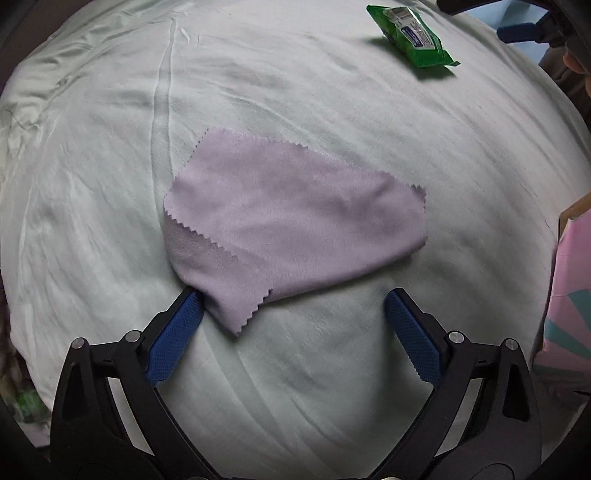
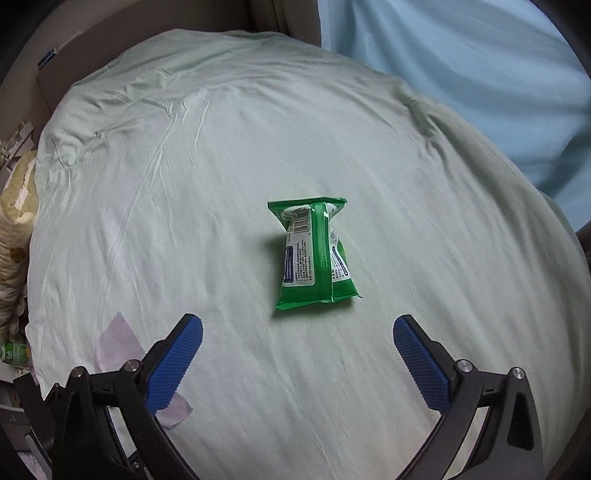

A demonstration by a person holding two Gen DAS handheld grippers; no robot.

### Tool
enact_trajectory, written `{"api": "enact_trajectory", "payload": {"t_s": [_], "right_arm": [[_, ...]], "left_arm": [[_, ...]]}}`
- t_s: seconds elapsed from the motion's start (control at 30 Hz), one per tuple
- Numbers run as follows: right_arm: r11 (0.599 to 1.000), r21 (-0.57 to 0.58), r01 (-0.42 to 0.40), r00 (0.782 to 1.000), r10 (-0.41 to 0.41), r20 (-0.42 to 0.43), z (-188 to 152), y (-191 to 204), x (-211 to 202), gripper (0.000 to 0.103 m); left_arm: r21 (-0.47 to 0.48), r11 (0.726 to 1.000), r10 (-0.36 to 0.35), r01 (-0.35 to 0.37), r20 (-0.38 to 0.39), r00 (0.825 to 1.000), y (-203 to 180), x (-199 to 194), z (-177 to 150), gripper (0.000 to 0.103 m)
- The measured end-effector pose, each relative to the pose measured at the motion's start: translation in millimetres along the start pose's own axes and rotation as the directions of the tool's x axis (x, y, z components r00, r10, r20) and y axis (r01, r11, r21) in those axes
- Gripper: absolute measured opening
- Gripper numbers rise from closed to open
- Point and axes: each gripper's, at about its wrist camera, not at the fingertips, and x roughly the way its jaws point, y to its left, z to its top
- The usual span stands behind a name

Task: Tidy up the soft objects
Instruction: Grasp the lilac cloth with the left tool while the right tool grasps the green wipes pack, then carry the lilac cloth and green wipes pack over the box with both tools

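Spreading wide over the bed, the left gripper (image 1: 293, 301) holds nothing; its blue pads (image 1: 173, 339) are knurled with a fine grid, and the left-hand one just touches the near edge of the lilac cloth (image 1: 291, 218). That cloth is a soft, fleecy piece with pinked zigzag edges, folded over itself into a rough wedge on the pale green sheet (image 1: 332, 110), which is thin and creased. Only this view shows the pink box (image 1: 569, 295) at the right edge. Farther off lies the green wipes pack (image 1: 413, 35), glossy plastic with a white label. From the right wrist, the right gripper (image 2: 297, 328) is likewise spread wide and empty, with the pack just beyond its fingertips, a barcode showing; only a corner of the cloth shows behind its left finger, and a light blue curtain (image 2: 461, 74) hangs beyond the bed.
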Motion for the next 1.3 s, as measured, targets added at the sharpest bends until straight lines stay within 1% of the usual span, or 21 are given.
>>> {"api": "enact_trajectory", "payload": {"t_s": [0.03, 0.1, 0.2, 0.27, 0.3, 0.37, 0.43, 0.47, 0.5, 0.53, 0.57, 0.6, 0.63, 0.67, 0.7, 0.73, 0.83, 1.07, 1.17, 1.3], "right_arm": [[1.000, -0.004, 0.002, 1.000, -0.002, -0.014, 2.8, -1.3, 9.9, 0.103], [1.000, -0.006, -0.001, 1.000, 0.001, -0.030, 9.8, -4.2, 25.4, 0.103], [1.000, -0.004, -0.006, 0.999, 0.006, -0.038, 20.7, -9.8, 43.6, 0.103], [1.000, -0.008, -0.008, 0.999, 0.008, -0.033, 27.4, -11.5, 52.4, 0.101], [1.000, -0.013, -0.012, 1.000, 0.011, -0.029, 31.4, -11.9, 56.5, 0.098], [1.000, -0.028, -0.010, 1.000, 0.010, -0.024, 37.4, -11.6, 63.6, 0.093], [0.999, -0.046, -0.004, 1.000, 0.003, -0.020, 41.3, -10.2, 70.5, 0.083], [0.999, -0.053, -0.005, 1.000, 0.004, -0.021, 43.0, -8.7, 73.1, 0.080], [0.998, -0.056, -0.005, 1.000, 0.004, -0.025, 44.8, -7.5, 77.2, 0.071], [0.998, -0.055, 0.002, 1.000, -0.003, -0.029, 45.7, -7.0, 80.1, 0.066], [0.999, -0.052, 0.013, 0.999, -0.014, -0.028, 46.6, -6.8, 82.7, 0.064], [0.999, -0.047, 0.022, 0.999, -0.023, -0.027, 47.3, -7.0, 84.5, 0.058], [0.999, -0.042, 0.028, 0.999, -0.029, -0.025, 48.4, -7.0, 85.3, 0.048], [0.999, -0.033, 0.037, 0.999, -0.037, -0.021, 48.8, -7.5, 85.3, 0.043], [0.999, -0.023, 0.038, 0.999, -0.038, -0.017, 49.0, -7.9, 84.6, 0.042], [0.999, -0.017, 0.043, 0.999, -0.043, -0.016, 48.9, -8.2, 84.4, 0.038], [0.998, -0.018, 0.067, 0.998, -0.067, -0.007, 48.3, -5.1, 82.7, 0.035], [0.998, 0.016, 0.061, 0.998, -0.061, 0.015, 43.0, -0.4, 62.2, 0.033], [0.998, 0.026, 0.060, 0.998, -0.061, 0.029, 40.9, 2.3, 43.7, 0.033], [0.997, 0.058, 0.048, 0.997, -0.051, 0.062, 35.0, 5.7, 7.7, 0.033]], "left_arm": [[0.003, 1.000, -0.002, 0.002, 0.014, 1.000, -1.1, 0.1, 2.8, 0.099], [0.008, 1.000, -0.002, 0.001, 0.016, 1.000, -3.1, 4.6, 8.3, 0.099], [-0.004, 1.000, -0.004, 0.004, 0.028, 1.000, -2.9, 6.9, 13.1, 0.098], [-0.009, 1.000, -0.001, 0.002, 0.031, 1.000, -3.8, 7.0, 15.0, 0.097], [-0.011, 1.000, -0.001, 0.002, 0.031, 1.000, -4.3, 6.9, 16.2, 0.094], [-0.015, 1.000, -0.002, 0.003, 0.039, 0.999, -4.0, 5.2, 20.2, 0.085], [-0.012, 1.000, -0.009, 0.009, 0.048, 0.999, -3.2, 2.0, 24.3, 0.068], [-0.011, 1.000, -0.015, 0.015, 0.051, 0.999, -2.8, 1.3, 26.7, 0.063], [-0.012, 1.000, -0.023, 0.024, 0.052, 0.998, -0.9, 0.1, 28.9, 0.056], [-0.014, 0.999, -0.029, 0.030, 0.052, 0.998, -0.8, -0.2, 32.3, 0.050], [-0.018, 0.999, -0.034, 0.035, 0.053, 0.998, 0.4, -0.9, 34.2, 0.048], [-0.022, 0.999, -0.037, 0.038, 0.055, 0.998, 2.7, -1.4, 36.0, 0.040], [-0.025, 0.999, -0.039, 0.040, 0.057, 0.998, 4.5, -1.8, 38.0, 0.031], [-0.027, 0.999, -0.046, 0.047, 0.059, 0.997, 6.6, -2.1, 40.0, 0.028], [-0.026, 0.998, -0.050, 0.052, 0.056, 0.997, 7.9, -2.0, 41.8, 0.023], [-0.025, 0.998, -0.057, 0.058, 0.054, 0.997, 10.5, -3.2, 40.6, 0.020], [-0.025, 0.997, -0.078, 0.080, 0.053, 0.996, 15.2, -5.9, 42.2, 0.014], [-0.039, 0.995, -0.094, 0.097, 0.076, 0.993, 23.4, -22.3, 43.1, 0.012], [-0.037, 0.994, -0.096, 0.100, 0.094, 0.991, 26.6, -34.3, 43.7, 0.012], [-0.026, 0.994, -0.101, 0.104, 0.118, 0.988, 30.9, -55.9, 46.0, 0.011]]}}
